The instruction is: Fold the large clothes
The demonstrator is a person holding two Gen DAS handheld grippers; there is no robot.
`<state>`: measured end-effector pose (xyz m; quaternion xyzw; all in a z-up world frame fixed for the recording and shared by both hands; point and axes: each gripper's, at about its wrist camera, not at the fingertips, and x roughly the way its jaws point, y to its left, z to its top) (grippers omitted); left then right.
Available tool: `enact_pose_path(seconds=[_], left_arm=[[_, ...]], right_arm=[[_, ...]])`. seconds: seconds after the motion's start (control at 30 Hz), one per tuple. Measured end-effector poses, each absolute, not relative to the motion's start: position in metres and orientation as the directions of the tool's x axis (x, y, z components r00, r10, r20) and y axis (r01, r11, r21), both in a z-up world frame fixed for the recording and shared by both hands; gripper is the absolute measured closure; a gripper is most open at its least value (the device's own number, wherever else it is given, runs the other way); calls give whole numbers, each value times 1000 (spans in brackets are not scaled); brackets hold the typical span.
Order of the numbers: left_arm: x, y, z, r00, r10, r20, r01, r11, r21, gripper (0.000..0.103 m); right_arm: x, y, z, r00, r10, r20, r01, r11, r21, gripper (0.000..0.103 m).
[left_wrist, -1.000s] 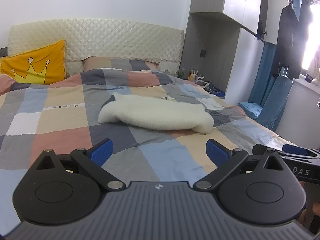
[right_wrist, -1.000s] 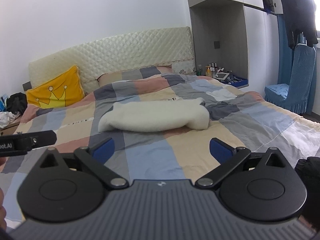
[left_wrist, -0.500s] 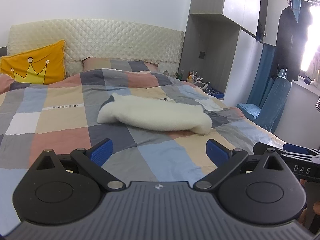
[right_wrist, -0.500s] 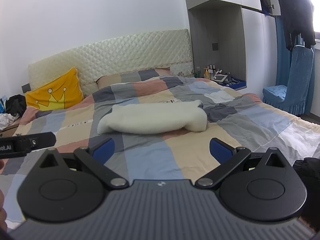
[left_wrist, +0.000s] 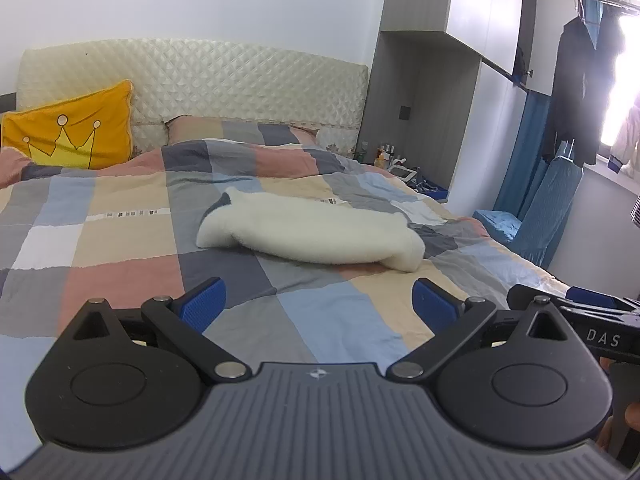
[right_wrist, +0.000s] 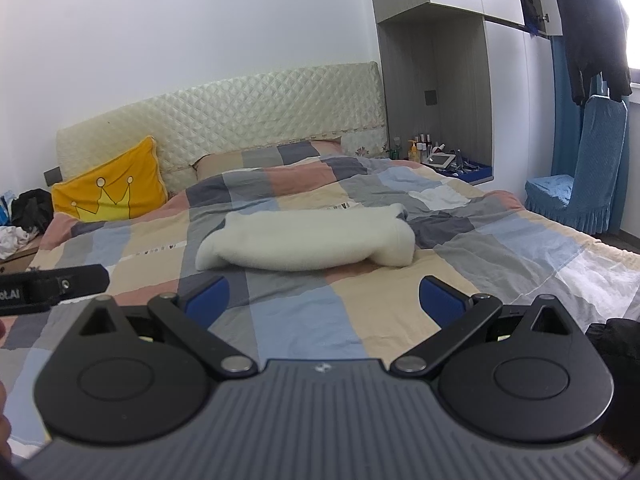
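Folded cream fleece garment (left_wrist: 316, 236) lies across the middle of the bed, on the checked duvet (left_wrist: 120, 248), and nothing touches it. Nearest to the cameras, the left gripper (left_wrist: 318, 306) hangs over the near part of the bed with its blue-padded fingers (left_wrist: 202, 306) spread wide and holding nothing. The right gripper (right_wrist: 324, 304) is in the same state, fingers apart and empty, also well short of the garment. In the left wrist view a part of the right gripper shows at the right edge, and in the right wrist view a dark bar of the left one shows at the left edge (so the two tools are side by side). Beyond the garment, on the far left, a yellow pillow (left_wrist: 72, 128) with a crown drawing leans against the quilted cream headboard (left_wrist: 240, 80). A second pillow (right_wrist: 272, 158) in the same check as the duvet lies at the middle of the headboard. On the far right stand a grey wardrobe (right_wrist: 436, 92), a low shelf with small bottles (right_wrist: 420, 146), a blue covered chair (right_wrist: 584, 184) and dark clothes (left_wrist: 580, 92) hanging near the bright window.
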<state>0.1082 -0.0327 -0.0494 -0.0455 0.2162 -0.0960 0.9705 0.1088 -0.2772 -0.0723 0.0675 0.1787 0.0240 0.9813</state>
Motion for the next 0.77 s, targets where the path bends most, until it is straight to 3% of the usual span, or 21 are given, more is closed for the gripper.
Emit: enact_pose_path(seconds=[0.77], left_arm=[[103, -34, -47, 890, -207, -405, 173, 978, -118, 2]], right_arm=[[108, -280, -69, 934, 62, -353, -12, 990, 143, 0]])
